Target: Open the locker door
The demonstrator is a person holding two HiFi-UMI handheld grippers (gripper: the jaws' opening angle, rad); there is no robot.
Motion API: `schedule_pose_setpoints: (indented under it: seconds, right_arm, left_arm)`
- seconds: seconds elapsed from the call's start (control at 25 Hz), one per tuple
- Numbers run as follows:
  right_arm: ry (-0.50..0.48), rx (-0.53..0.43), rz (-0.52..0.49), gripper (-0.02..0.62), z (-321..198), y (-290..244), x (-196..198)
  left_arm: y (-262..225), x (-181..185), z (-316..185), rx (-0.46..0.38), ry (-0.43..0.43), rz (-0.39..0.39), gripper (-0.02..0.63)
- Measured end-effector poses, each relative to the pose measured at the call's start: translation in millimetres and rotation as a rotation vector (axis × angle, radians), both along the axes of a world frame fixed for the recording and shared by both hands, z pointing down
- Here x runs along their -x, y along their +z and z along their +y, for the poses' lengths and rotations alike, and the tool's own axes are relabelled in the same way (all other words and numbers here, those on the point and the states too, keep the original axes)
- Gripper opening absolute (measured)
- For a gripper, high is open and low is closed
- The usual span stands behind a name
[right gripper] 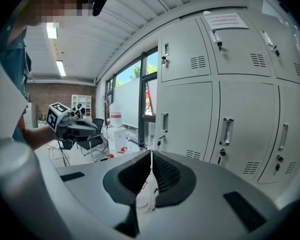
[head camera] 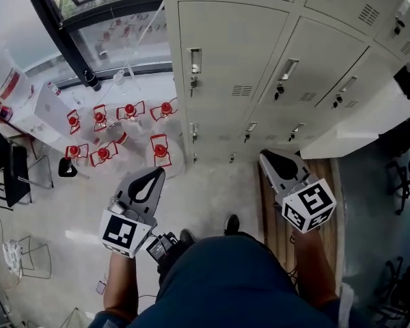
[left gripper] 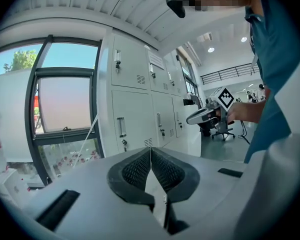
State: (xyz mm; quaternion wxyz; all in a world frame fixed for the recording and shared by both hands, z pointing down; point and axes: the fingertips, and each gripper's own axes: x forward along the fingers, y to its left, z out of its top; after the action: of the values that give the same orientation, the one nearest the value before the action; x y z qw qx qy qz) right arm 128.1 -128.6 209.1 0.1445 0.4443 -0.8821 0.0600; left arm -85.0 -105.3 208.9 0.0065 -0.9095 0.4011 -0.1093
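A bank of pale grey lockers (head camera: pixel 239 53) stands in front of me, every door shut, each with a vertical handle and a key below it. One handle (head camera: pixel 195 60) is ahead of my left gripper (head camera: pixel 154 175); another handle (head camera: pixel 288 68) is ahead of my right gripper (head camera: pixel 265 157). Both grippers hang at waist height, well short of the doors, shut and empty. In the left gripper view its tips (left gripper: pixel 150 149) meet, with a handle (left gripper: pixel 121 127) far beyond. In the right gripper view its tips (right gripper: pixel 151 154) are also together, facing a locker handle (right gripper: pixel 226 130).
Several red-topped things (head camera: pixel 130 111) lie on the floor by the window at the left. A white tabletop (head camera: pixel 369 125) juts out at the right of the lockers, with an office chair (head camera: pixel 404 166) beyond. A wooden strip (head camera: pixel 277 227) runs under my right side. Dark chairs (head camera: pixel 10 173) stand far left.
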Motion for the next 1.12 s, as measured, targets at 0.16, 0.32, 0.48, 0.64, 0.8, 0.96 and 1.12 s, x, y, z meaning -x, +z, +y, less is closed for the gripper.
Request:
schedule_pose_setpoints:
  seconds: [0.16,0.32,0.48,0.64,0.8,0.96,1.12]
  right_arm:
    - [-0.021,0.016,0.006,0.038,-8,8,11]
    - [-0.043,0.033,0.015,0.038,-14,20,24]
    - [-0.048,0.047,0.015,0.038,-20,30,32]
    - [-0.041,0.062,0.019,0.038,-27,43,33]
    - [-0.037,0.078,0.025,0.038,-33,55,36]
    - [-0.038,0.089,0.029,0.038,-40,67,41]
    - [-0.047,0.100,0.031,0.038,-46,79,50]
  left_arm:
    - [11,22,-3,0.021,-0.057,-0.009,0.018]
    - [22,36,-1,0.037,-0.082,-0.011,0.018]
    - [33,47,-1,0.053,-0.097,-0.020,0.018]
    - [43,55,-3,0.068,-0.107,-0.022,0.018]
    - [56,59,-6,0.086,-0.112,-0.025,0.018]
    - [66,60,-10,0.092,-0.109,-0.022,0.018]
    - [76,61,-12,0.099,-0.111,-0.016,0.018]
